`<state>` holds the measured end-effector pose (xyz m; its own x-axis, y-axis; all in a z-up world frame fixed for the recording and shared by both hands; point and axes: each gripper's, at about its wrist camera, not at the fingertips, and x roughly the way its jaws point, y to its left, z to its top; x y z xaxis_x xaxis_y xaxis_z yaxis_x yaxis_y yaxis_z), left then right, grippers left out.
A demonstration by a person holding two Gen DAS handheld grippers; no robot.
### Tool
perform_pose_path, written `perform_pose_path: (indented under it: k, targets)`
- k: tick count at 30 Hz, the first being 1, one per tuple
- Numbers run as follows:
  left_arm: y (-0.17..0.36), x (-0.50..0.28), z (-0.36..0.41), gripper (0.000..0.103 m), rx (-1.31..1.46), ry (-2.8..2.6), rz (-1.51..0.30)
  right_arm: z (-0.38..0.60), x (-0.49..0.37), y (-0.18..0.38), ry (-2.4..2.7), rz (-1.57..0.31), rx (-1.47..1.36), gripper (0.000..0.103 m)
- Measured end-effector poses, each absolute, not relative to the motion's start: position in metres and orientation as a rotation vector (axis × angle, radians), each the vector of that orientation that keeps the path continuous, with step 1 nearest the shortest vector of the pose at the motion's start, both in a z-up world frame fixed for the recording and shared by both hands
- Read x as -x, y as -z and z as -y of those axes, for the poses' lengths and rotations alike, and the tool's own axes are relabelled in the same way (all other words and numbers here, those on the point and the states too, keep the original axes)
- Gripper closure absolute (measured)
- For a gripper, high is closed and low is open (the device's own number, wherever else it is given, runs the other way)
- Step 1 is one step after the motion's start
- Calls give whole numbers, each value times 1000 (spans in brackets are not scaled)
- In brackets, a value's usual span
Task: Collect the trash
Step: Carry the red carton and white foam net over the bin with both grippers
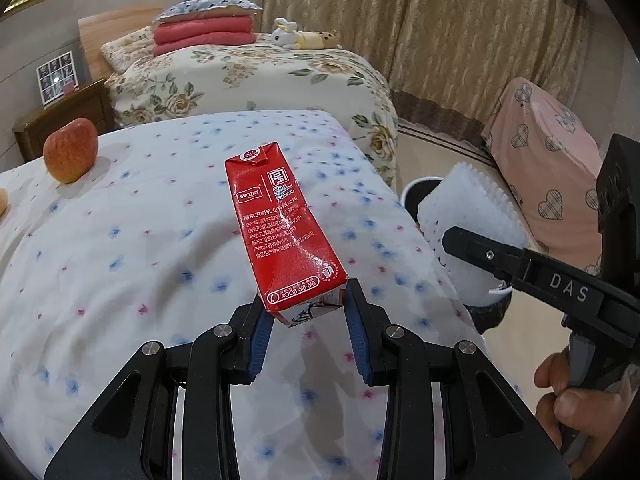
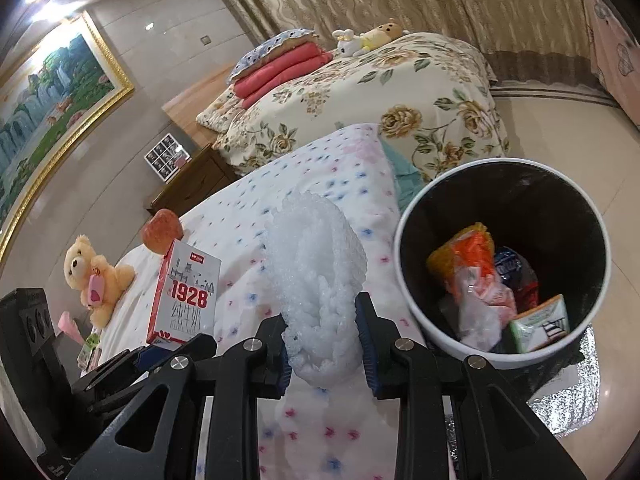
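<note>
Between the blue pads of your left gripper (image 1: 307, 304) sits the bottom end of a red milk carton (image 1: 280, 228), clamped and lifted clear of the flowered quilt (image 1: 140, 248), its folded top pointing away from you; between the pads of your right gripper (image 2: 322, 336) is a wad of white foam wrap (image 2: 316, 264), squeezed tight and held just above the same quilt, with the carton showing to its left in the right wrist view (image 2: 186, 292); so both grippers are clenched on trash, neither empty. Just right of the right gripper, and lower, stands the white trash bin (image 2: 404, 280) with its black liner; inside it already lie an orange wrapper, a crumpled clear bag, a dark packet and a small green-and-white carton, so I judge the collecting well under way. What is left, as far as you can see: both held pieces are not yet over the bin's mouth, the foam nearer it than the carton; each needs carrying across and releasing. Far to the left of the left gripper an apple (image 1: 70, 150) rests on the quilt, and left of the right gripper a teddy bear (image 2: 94, 274) sits beside some small packets that are too blurred to name; whether any of those counts as trash I cannot tell.
</note>
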<state>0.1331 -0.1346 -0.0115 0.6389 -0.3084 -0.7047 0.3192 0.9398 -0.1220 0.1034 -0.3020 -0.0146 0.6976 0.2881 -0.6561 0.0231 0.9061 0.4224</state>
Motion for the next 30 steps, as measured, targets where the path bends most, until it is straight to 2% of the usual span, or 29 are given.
perform_pose_path:
  k: [30]
  targets:
    - [6, -120, 211, 70, -105, 511, -802, 380, -71, 17, 13, -755, -503, 75]
